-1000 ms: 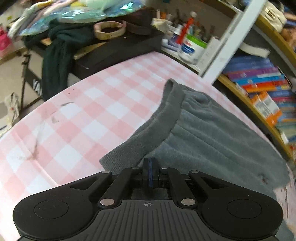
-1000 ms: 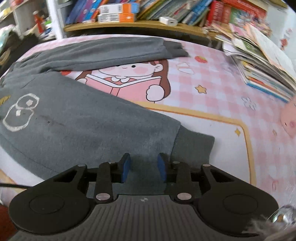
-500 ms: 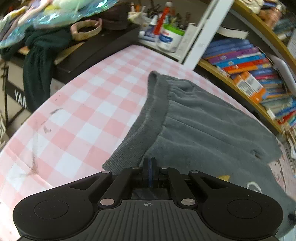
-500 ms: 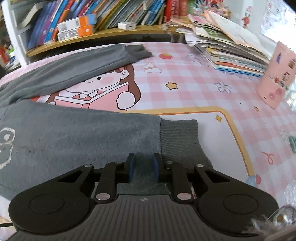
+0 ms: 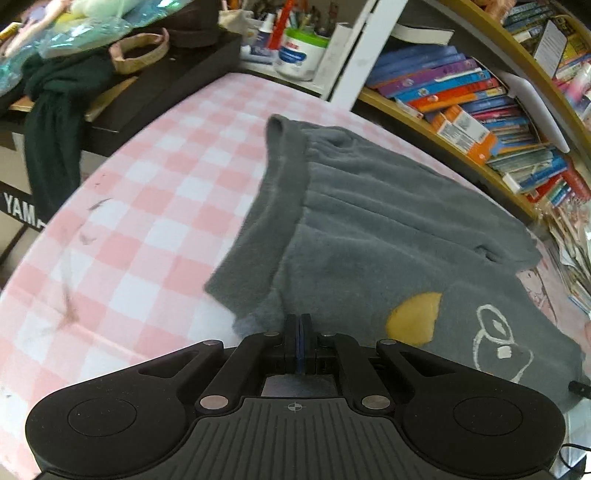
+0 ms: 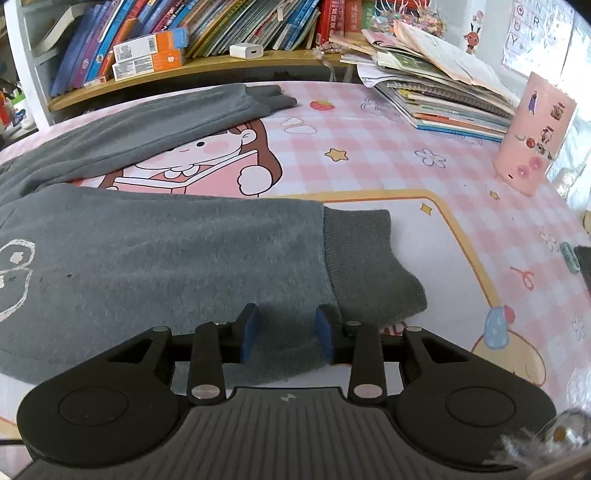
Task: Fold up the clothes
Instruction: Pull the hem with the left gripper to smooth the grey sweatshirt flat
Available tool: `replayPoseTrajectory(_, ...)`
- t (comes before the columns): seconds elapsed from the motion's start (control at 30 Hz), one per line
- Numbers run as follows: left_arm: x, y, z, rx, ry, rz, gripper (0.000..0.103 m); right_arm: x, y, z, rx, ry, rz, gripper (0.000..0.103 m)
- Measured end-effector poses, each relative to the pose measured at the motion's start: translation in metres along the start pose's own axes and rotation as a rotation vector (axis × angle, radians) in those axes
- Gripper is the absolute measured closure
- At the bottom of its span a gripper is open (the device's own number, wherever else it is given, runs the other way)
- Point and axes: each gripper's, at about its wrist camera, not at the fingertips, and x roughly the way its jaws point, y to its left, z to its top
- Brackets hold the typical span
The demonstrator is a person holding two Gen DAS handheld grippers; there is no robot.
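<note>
Trousers (image 6: 155, 254), grey fleece with ribbed cuffs, spread flat on tablecloth (image 6: 369, 155)

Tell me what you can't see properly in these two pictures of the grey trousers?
- Left wrist view: the left tool has its jaws together at the grey trousers; its black body hides the cloth edge there.
- Right wrist view: the white drawing on the trousers is cut off by the left edge.
- Right wrist view: the book titles on the shelf are too small to read.

Grey trousers (image 5: 369, 236) — yellow patch (image 5: 413, 319), white outline print (image 5: 498, 343). Tablecloth (image 5: 140, 206) pink-white check. Finger pads (image 6: 248, 334) blue.
</note>
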Motion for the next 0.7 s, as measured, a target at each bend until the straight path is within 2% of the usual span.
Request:
replayPoseTrajectory(0.2, -0.005, -0.001, -0.005, -0.015, -0.002, 0.020, 0.098, 0.006, -0.001, 0.005, -0.012, -0.007, 0.010, 0.071)
replayPoseTrajectory(0.33, -0.006, -0.009, -0.007, 0.022, 0.015, 0.011, 0.098, 0.011, -0.004, 0.013, -0.012, -0.002, -0.019, 0.071)
replayPoseTrajectory(0.5, -0.007, -0.008, -0.010, 0.014, 0.002, -0.006, 0.098, 0.013, -0.001, 0.016, -0.007, -0.001, -0.043, 0.070)
replayPoseTrajectory(0.7, -0.017, -0.016, -0.011, 0.077, -0.023, -0.017, 0.097, -0.001, 0.008, 0.011, -0.008, -0.009, -0.045, 0.064)
